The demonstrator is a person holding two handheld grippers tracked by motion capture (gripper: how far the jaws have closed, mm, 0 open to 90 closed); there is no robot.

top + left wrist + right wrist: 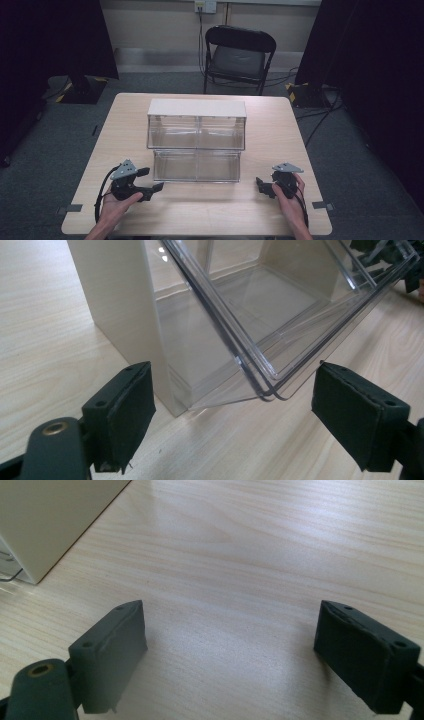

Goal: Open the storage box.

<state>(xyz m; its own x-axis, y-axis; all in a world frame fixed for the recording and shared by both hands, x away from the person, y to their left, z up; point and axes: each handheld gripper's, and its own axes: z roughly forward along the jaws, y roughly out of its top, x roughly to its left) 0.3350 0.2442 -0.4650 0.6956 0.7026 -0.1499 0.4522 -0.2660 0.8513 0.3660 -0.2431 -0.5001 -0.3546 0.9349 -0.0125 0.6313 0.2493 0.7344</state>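
A clear plastic drawer cabinet [196,141] with a beige top and sides stands mid-table; its transparent bins tilt outward toward me. My left gripper [152,181] rests near the table's front left, open, jaws empty, just short of the lower left bin's corner [265,385]. The cabinet's beige side wall [125,315] rises behind the left jaw. My right gripper [261,186] sits at the front right, open with nothing between its pads [112,650]. Bare wood lies under it, and the cabinet's beige side [45,520] shows at its upper left.
The light wooden table [210,210] has free room in front of and beside the cabinet. A black folding chair [237,57] stands beyond the far edge. Dark curtains and stand bases flank the table on grey carpet, with cables on the floor at right.
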